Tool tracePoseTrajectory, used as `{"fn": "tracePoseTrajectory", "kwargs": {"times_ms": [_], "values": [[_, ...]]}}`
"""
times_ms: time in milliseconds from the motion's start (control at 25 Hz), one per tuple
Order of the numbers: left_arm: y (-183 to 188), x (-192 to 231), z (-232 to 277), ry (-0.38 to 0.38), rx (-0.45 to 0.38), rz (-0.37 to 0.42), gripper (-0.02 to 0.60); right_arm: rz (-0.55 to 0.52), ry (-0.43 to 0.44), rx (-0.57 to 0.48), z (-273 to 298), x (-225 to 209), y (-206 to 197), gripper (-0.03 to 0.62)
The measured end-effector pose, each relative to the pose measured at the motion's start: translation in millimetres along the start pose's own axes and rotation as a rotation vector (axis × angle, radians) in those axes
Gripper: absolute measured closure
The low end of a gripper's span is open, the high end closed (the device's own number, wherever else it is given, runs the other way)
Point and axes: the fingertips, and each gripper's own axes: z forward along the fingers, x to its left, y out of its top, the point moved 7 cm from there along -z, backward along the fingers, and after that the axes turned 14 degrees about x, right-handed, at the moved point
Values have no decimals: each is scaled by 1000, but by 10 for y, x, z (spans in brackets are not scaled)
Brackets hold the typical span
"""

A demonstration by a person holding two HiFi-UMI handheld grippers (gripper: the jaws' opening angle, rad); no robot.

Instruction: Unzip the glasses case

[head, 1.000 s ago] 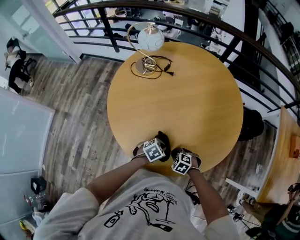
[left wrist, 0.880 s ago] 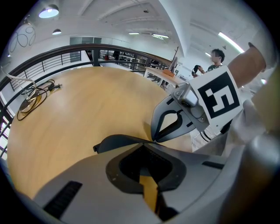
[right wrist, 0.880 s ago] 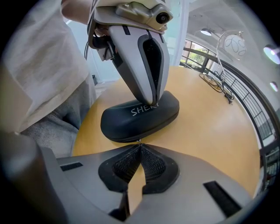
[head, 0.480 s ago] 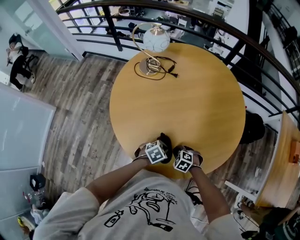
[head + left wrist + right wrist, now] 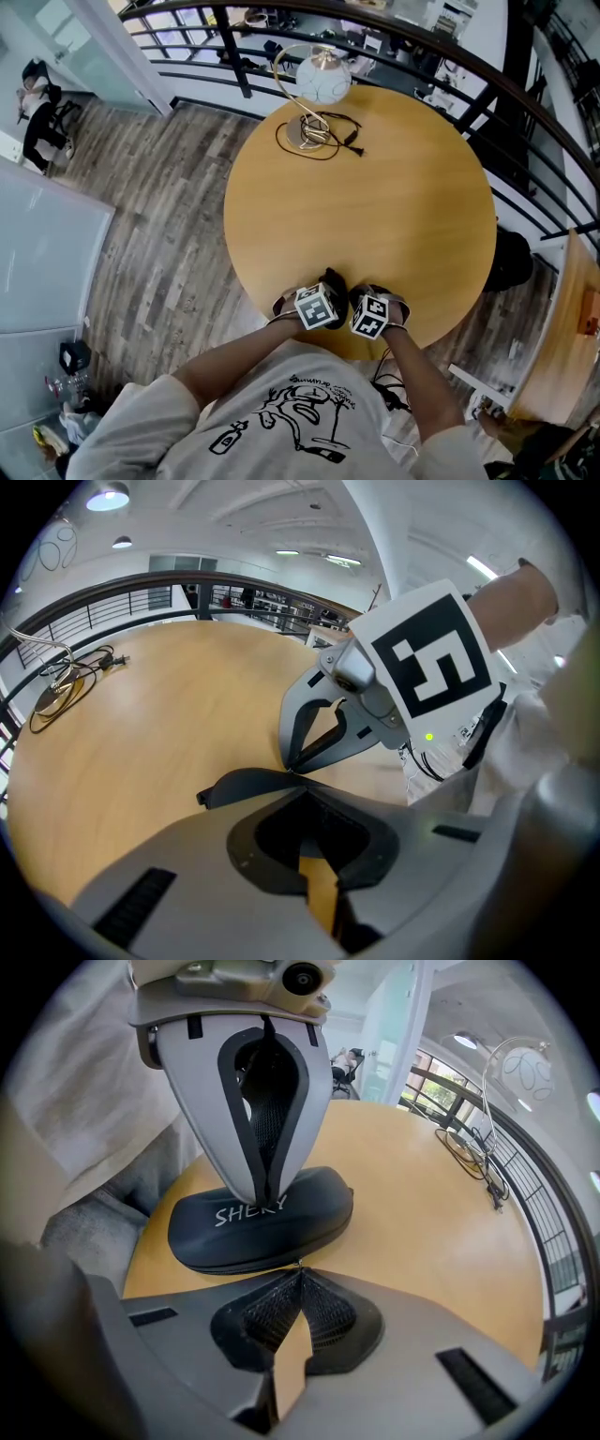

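Left gripper point(image 5: 298, 793), jaws together and empty, pins the glasses case point(image 5: 281, 1227); right gripper point(image 5: 299, 1271) pinches the zip pull point(image 5: 298, 1263), which next probably needs a steady drag along the seam

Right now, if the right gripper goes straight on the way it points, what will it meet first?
The glasses case. The right gripper, with its jaws together, seems to touch the case's near edge, so there is almost no free way ahead.

Glasses case point(image 5: 330, 279): in the head view, mostly hidden under the marker cubes point(image 5: 317, 307). In the left gripper view, only a dark edge shows past the left gripper point(image 5: 302, 797). Zipper pull point(image 5: 298, 1263): a tiny glint between the closed tips of the right gripper point(image 5: 298, 1274), shape indistinct.
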Motion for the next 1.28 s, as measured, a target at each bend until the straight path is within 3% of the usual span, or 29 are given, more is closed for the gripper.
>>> {"fn": "tracePoseTrajectory", "kwargs": {"times_ms": [600, 1280], "values": [[8, 6, -25, -21, -11, -1, 575, -117, -31, 35, -4, -296, 146, 572], [-7, 13, 5, -24, -19, 2, 575, -324, -76, 82, 94, -515, 400, 572]]}}
